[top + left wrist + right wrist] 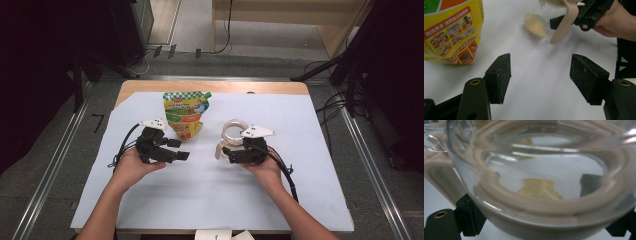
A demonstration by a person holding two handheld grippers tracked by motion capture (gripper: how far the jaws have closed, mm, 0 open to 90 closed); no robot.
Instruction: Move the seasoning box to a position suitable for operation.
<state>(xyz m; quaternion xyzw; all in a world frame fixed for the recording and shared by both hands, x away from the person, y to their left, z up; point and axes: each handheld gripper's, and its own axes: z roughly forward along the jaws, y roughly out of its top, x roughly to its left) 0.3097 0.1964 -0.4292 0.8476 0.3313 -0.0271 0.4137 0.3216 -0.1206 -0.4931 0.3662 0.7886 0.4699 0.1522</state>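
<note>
I see the white sheet (210, 195) spread over the wooden counter (150, 86), leaving bare wood along the far edge. Beyond it I see grey floor (240, 62) with black cables (330, 107) (several trailing at the right), and white papers (222, 234) at the near edge.

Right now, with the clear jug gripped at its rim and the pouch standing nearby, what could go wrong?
The right gripper holds the clear jug tilted, so the yellowish powder inside could spill onto the white sheet. The grip is on the rim alone, so the jug might slip. The upright pouch could be knocked over.
</note>
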